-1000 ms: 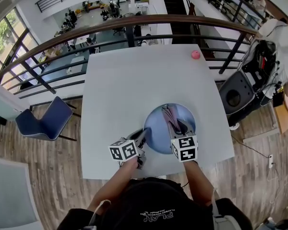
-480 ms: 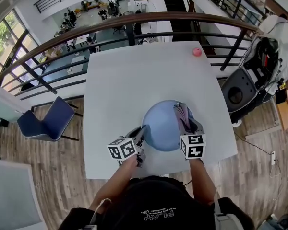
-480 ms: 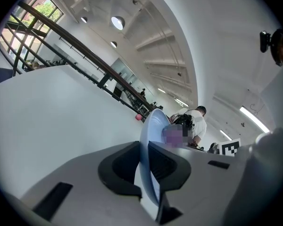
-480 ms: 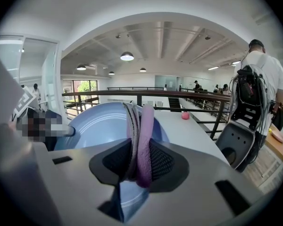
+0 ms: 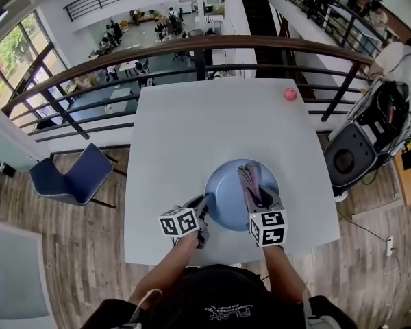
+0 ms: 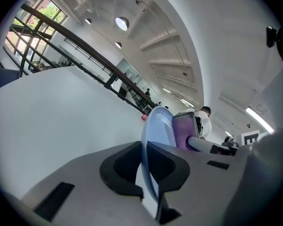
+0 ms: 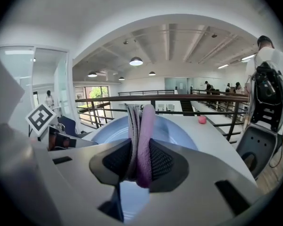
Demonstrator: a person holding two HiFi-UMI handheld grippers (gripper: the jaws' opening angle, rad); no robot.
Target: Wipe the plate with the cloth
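Left gripper [image 6: 144, 168]: jaws closing on the near left rim of the plate [image 5: 226, 192], which stands between the pads.
Right gripper [image 7: 140, 161]: clamped on the folded cloth [image 7: 142, 121].
Plate: pale blue, round; its bowl lies just ahead of and below the right gripper's tips.
Cloth: purple and grey, upright between the right jaws, reaching out ahead of them over the plate.
Table [image 5: 192, 122]: white, beneath both grippers.
Ball [image 5: 290, 94]: pink, well ahead of the right gripper, near the table's far edge.
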